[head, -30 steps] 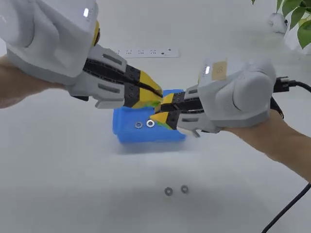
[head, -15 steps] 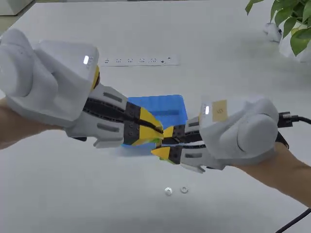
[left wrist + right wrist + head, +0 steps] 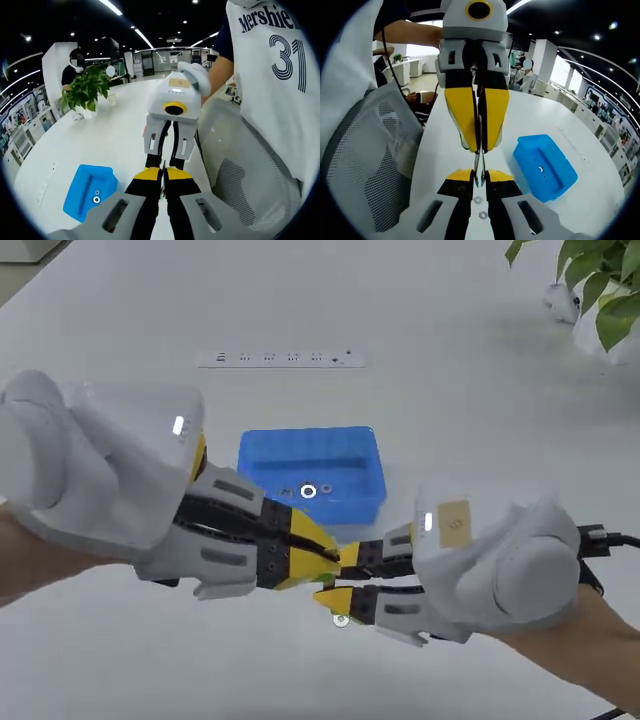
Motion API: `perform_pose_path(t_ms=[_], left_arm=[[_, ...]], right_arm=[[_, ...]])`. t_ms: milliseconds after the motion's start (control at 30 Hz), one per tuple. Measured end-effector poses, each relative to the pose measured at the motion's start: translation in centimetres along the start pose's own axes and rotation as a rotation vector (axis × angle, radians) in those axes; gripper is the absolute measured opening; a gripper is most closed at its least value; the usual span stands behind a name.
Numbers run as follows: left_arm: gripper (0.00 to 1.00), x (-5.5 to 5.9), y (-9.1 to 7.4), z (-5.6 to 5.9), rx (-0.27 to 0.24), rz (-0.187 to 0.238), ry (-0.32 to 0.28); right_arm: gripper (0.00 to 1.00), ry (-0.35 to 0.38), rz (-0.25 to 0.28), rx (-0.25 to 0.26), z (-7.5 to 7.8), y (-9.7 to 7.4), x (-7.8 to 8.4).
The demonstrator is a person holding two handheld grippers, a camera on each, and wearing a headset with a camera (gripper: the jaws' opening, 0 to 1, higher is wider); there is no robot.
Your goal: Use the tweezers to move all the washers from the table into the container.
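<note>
Blue container (image 3: 352, 448) holds two washers (image 3: 308, 491). Near its front wall, left gripper (image 3: 333, 558) is clenched on the tweezers (image 3: 479, 172); right gripper (image 3: 325, 596) has its jaws closely flanking the tips, grip undetermined. Two loose washers (image 3: 478, 200) lie on the table (image 3: 480, 390) beside the container, by those tips.

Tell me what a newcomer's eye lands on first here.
The two big white grippers, left gripper and right gripper, meet nose to nose at the centre, thin tweezers between their yellow tips. Behind them sits a bright blue container with two washers inside; loose washers lie on the white table below.
</note>
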State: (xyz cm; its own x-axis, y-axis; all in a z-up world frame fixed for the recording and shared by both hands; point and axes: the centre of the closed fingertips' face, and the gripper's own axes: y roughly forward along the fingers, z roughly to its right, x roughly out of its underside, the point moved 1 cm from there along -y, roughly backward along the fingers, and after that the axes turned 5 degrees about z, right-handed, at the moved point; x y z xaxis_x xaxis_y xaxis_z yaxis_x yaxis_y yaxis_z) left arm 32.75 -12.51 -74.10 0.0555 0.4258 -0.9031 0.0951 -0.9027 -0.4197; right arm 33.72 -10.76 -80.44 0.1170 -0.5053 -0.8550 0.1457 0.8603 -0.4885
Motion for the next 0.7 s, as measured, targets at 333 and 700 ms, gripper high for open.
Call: perform_pose_path(t_ms=[333, 700], left_arm=[[0.06, 1.5, 0.9, 0.0, 0.004, 0.003, -0.073], [0.06, 2.6, 2.3, -0.7, 0.017, 0.012, -0.115]], right_arm=[[0.11, 0.049, -0.017, -0.012, -0.5, 0.4, 1.8], [0.10, 0.099, -0.034, 0.006, -0.1, 0.5, 3.5]])
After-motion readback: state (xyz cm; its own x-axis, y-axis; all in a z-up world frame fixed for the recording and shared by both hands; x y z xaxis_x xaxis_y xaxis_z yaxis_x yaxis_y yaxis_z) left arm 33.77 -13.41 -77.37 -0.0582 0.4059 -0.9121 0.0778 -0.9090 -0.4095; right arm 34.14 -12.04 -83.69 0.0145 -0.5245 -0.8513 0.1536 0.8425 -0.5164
